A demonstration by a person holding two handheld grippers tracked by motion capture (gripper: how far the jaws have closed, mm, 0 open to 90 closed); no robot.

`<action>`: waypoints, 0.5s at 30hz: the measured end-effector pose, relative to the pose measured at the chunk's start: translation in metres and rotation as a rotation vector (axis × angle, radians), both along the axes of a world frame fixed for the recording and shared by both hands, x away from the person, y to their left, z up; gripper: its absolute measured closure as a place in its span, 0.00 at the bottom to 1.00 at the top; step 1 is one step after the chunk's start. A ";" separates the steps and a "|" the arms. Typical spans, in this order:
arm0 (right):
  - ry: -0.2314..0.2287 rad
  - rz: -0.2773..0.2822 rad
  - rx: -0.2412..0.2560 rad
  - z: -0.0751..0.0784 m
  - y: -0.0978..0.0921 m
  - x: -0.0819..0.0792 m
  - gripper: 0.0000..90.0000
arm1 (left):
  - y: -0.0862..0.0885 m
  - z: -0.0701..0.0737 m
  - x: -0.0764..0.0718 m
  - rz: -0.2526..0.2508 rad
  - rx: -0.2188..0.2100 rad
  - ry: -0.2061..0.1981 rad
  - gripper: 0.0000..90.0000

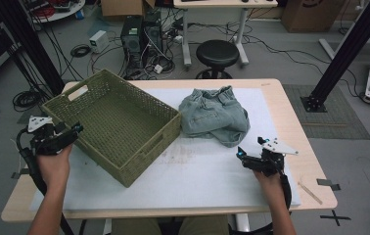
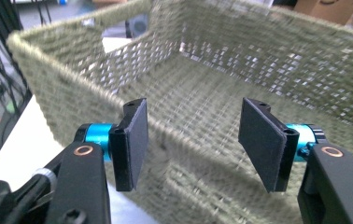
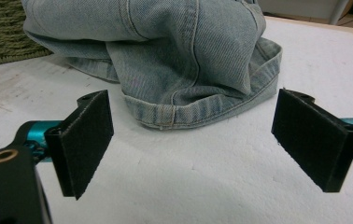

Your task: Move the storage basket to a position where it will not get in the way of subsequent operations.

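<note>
A green woven basket [image 1: 163, 131] stands on the left half of the table, with nothing inside it. To its right lies a crumpled pair of light blue jeans [image 1: 215, 115]. My left gripper [image 1: 75, 129] hovers open just outside the basket's left wall; its own view looks across the near rim [image 2: 179, 144] into the basket, both pads apart. My right gripper [image 1: 241, 154] is open a little in front of the jeans. In its view the hem of the jeans [image 3: 198, 112] lies on the white sheet just beyond the wide-open pads [image 3: 317, 140].
A white sheet [image 1: 197, 171] covers the wooden table [image 1: 315, 181]. A black stool [image 1: 217, 54] stands behind the far edge, with a computer tower [image 1: 134, 36], cables and black frame posts [image 1: 342, 54] on the floor around.
</note>
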State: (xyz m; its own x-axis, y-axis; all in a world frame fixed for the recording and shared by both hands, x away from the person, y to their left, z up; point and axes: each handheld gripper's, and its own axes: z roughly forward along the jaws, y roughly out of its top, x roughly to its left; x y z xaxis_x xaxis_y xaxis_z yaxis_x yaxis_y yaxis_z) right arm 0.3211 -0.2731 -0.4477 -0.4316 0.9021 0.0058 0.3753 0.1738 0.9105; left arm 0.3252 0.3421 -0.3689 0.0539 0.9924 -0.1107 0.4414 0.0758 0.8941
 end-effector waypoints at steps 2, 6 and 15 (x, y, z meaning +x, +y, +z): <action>0.000 0.000 -0.001 0.000 0.000 0.000 0.14 | 0.000 -0.001 0.002 0.006 -0.006 0.006 0.47; 0.001 0.000 -0.001 0.000 0.000 0.000 0.14 | -0.002 0.001 0.002 0.011 0.017 0.021 0.49; -0.003 0.000 0.000 0.000 -0.001 0.000 0.14 | -0.009 0.003 0.004 0.057 0.074 0.051 0.52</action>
